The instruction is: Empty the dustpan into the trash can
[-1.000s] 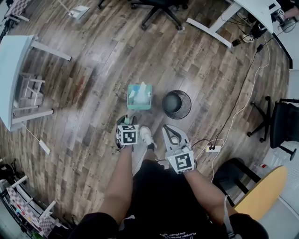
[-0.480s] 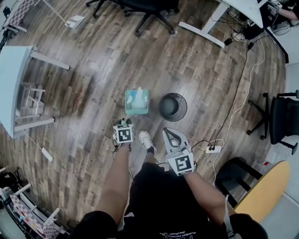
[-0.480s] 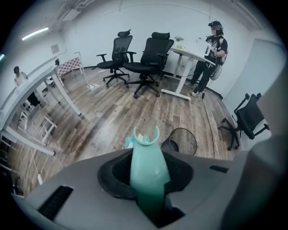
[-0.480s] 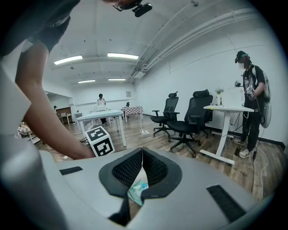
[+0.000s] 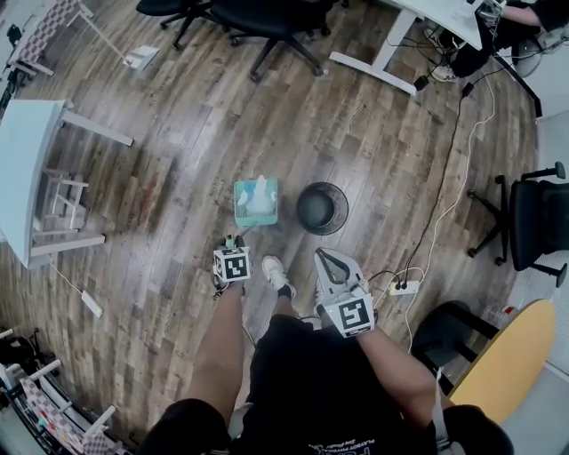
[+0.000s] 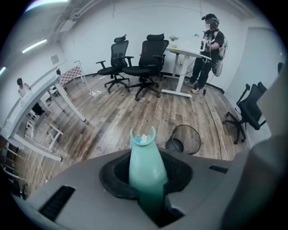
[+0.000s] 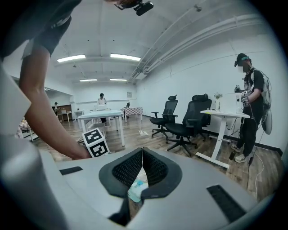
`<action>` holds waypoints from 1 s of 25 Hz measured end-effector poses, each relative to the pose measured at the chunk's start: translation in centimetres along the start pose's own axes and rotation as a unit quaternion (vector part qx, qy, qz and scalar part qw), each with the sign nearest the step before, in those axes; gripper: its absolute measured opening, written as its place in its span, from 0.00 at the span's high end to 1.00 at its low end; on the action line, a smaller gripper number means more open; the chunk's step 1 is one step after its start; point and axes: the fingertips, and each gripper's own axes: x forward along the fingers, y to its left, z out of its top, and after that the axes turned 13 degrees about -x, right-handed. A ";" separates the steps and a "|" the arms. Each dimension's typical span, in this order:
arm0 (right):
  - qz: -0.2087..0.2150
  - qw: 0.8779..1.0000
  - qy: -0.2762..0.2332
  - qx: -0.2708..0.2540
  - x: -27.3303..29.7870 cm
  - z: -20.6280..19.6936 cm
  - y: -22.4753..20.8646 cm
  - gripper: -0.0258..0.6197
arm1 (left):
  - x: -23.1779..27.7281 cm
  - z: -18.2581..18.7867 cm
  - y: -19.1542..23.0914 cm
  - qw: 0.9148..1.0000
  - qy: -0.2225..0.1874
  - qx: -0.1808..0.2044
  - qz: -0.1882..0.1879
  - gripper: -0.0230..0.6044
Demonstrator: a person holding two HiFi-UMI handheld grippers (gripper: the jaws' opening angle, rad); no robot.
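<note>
Claws first: my left claw [image 6: 146, 177] has just been closing, and its black pads pinch the teal handle [image 6: 146, 164] of the dustpan [image 5: 256, 203] as it points steeply down at the floor. My right claw [image 7: 142, 152] hangs beside it, jaws pressed together at the tips with nothing between them. Each claw carries a cube printed with black-and-white square markers: left cube [image 5: 232, 264], right cube [image 5: 354, 313]. Just ahead of my shoe [image 5: 276, 269], the dustpan rests on the wood floor [image 5: 178, 107] with pale scraps in it. It sits just left of the black mesh trash can [image 5: 322, 208], close but apart. Farther off are black office chairs [image 5: 267, 22] and a white desk [image 5: 449, 19], with a person [image 6: 210, 40] standing at it.
</note>
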 end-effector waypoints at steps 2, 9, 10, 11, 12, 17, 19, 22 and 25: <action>0.000 1.000 -0.005 -0.005 -1.0 -0.1 -0.3 0.92 | -1.0 -0.5 -0.6 1.000 -0.013 0.006 0.005 0.81; -0.005 0.999 -0.030 -0.013 -4.3 0.9 -1.1 0.92 | -7.5 -1.4 -2.4 0.998 -0.064 0.020 0.018 0.81; -0.005 0.999 -0.034 -0.015 -4.8 1.1 -1.3 0.92 | -8.7 -1.5 -2.5 0.997 -0.071 0.022 0.019 0.81; -0.004 0.999 -0.038 -0.016 -5.3 1.4 -1.4 0.92 | -9.9 -1.6 -2.8 0.996 -0.078 0.028 0.020 0.81; -0.002 0.999 -0.043 -0.017 -5.9 1.6 -1.6 0.92 | -11.0 -1.8 -3.1 0.996 -0.084 0.036 0.021 0.81; 0.015 0.997 -0.067 -0.046 -8.6 1.7 -2.2 0.92 | -16.5 -3.2 -4.8 0.991 -0.109 0.069 0.028 0.81; 0.024 0.995 -0.073 -0.063 -9.4 1.5 -1.9 0.92 | -18.7 -4.1 -5.2 0.989 -0.119 0.081 0.030 0.81; 0.023 0.995 -0.069 -0.072 -10.6 1.4 -1.9 0.92 | -21.6 -5.6 -6.0 0.985 -0.132 0.107 0.030 0.81; 0.014 0.996 -0.059 -0.070 -11.3 1.8 -1.7 0.92 | -23.8 -6.7 -6.3 0.979 -0.147 0.139 0.032 0.81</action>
